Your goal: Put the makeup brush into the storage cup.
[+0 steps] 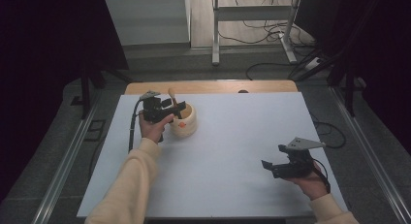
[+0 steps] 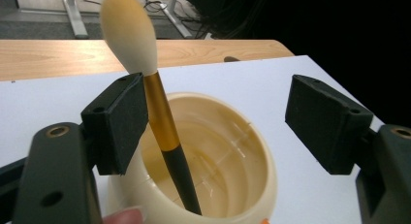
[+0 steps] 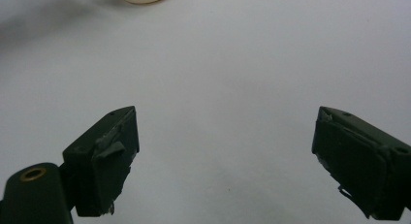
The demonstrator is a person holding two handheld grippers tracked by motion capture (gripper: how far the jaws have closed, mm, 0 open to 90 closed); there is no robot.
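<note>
With your left gripper (image 2: 215,124) jaws open, the brush (image 2: 154,107) leans upright in the cup (image 2: 252,185) against one pad; your right gripper (image 3: 225,161), open too, sits well apart.

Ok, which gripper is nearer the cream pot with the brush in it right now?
Left. The left gripper is right over the cream pot, jaws open astride the brush. The right gripper sits far off, open over the bare white table.

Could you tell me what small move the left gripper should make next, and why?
Probably lift the left gripper straight up and away. The makeup brush already stands in the cream cup, leaning on its rim, and the jaws stand wide apart, one pad beside the gold handle without clamping it. A sideways pull might tip the brush.
</note>
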